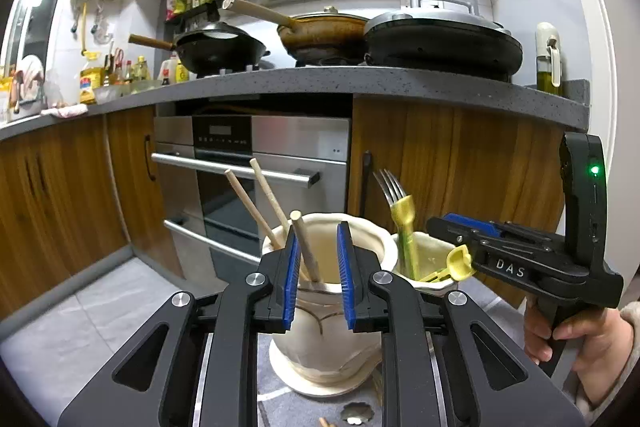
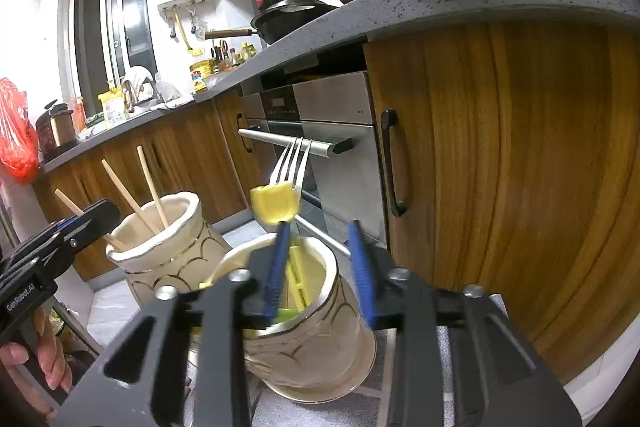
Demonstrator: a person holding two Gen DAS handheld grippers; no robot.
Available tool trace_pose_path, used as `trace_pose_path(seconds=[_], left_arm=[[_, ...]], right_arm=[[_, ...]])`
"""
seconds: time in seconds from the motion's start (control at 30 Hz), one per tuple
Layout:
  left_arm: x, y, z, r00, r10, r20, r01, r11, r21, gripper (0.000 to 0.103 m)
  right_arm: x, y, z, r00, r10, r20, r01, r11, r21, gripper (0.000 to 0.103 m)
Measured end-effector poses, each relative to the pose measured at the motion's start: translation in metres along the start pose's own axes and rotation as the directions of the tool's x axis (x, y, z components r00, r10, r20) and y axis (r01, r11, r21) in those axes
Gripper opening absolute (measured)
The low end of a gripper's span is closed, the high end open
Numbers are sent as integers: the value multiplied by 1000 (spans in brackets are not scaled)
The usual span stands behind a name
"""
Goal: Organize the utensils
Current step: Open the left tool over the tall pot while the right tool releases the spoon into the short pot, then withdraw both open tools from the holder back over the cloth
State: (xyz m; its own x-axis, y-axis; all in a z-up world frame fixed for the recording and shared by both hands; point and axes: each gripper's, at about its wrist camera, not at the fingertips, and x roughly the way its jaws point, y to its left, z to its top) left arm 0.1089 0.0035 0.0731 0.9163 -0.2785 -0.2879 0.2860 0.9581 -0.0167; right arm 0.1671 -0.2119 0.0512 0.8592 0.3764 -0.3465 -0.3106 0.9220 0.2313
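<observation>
Over the left pot my left gripper stands open around one round wooden chopstick; only my right view shows the right gripper open behind the yellow-handled steel fork in the glossy, gold-lined right pot

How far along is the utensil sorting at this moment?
Mostly done, it seems: three chopsticks stand in the left jar, and the fork stands in the right jar. Neither the left gripper nor the right gripper holds anything; both are open. One stick end shows on the table below, possibly left.
</observation>
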Motion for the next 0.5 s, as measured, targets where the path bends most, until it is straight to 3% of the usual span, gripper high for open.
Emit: trace_pose_path(seconds=[0.03,0.07,0.1,0.2,0.33,0.4,0.47,0.5], left_arm=[[-1,0,0,1000,1,0,-1,1000,-1,20],[-1,0,0,1000,2,1,-2,1000,-2,24],[-2,-1,1,1000,0,3,0,1000,-3,30],[-8,-3,1,1000,3,23,-3,1000,-8,51],[-18,-5,3,999,6,45,-5,1000,-17,57],[-24,-6,3,998,11,55,-10,1000,-21,60],[-32,-7,2,997,30,73,-28,999,-25,83],[-36,-7,1,996,37,85,-35,999,-30,83]], right_arm=[[-1,-1,1,1000,-1,1,1,1000,4,36],[-3,-1,1,1000,-4,2,4,1000,8,44],[-6,-2,3,1000,-9,5,9,1000,15,54],[-18,-1,5,1000,-20,12,19,999,27,64],[-40,5,1,998,-62,30,61,998,23,81],[-51,7,-3,996,-82,42,81,996,32,95],[-62,9,-6,995,-81,53,79,996,46,98],[-66,9,-8,995,-82,55,80,996,51,98]])
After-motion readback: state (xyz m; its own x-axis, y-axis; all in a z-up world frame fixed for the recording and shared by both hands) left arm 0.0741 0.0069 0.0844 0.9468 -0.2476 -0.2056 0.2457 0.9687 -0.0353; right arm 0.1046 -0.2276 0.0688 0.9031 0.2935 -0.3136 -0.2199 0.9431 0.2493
